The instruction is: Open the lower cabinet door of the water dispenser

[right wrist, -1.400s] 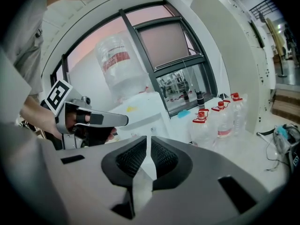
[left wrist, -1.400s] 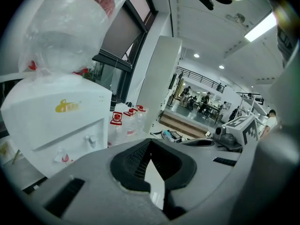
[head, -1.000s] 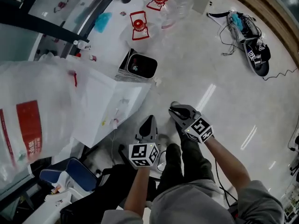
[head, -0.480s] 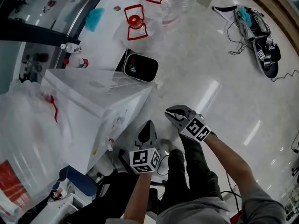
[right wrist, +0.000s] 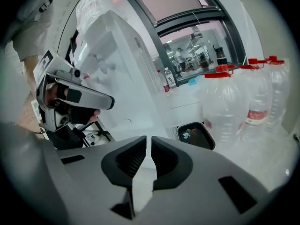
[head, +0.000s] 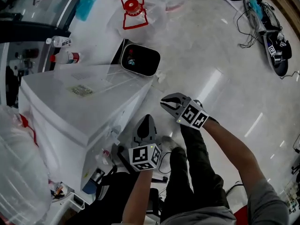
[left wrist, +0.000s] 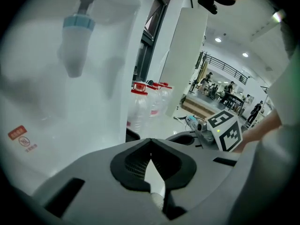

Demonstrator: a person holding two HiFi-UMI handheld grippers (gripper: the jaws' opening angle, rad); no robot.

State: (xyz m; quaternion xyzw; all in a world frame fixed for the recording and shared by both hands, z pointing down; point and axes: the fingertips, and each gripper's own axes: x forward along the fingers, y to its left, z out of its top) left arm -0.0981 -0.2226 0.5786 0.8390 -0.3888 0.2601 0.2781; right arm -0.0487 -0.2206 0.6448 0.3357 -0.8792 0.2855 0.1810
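**Facing the water dispenser, door apparently unopened**

Hovering just in front of the water dispenser [head: 79, 102]: left gripper [head: 147, 122] and right gripper [head: 165, 103], jaws of both pressed together, gripping nothing. Nothing done yet on the lower cabinet door, low on the dispenser's front and hard to make out from above. Left to do: reaching it, taking hold, swinging it open. Counted: two grippers, one dispenser, one black bin [head: 139, 60] behind it, three large red-capped bottles [right wrist: 225, 107] beyond, two small bottles [head: 62, 41] beside.

The dispenser [head: 70, 107] was a white upright box at the left, seen from above, with a sticker on its top. Its plain white front [left wrist: 56, 116] carried a pale-blue tap [left wrist: 76, 41], with a small red mark lower down.
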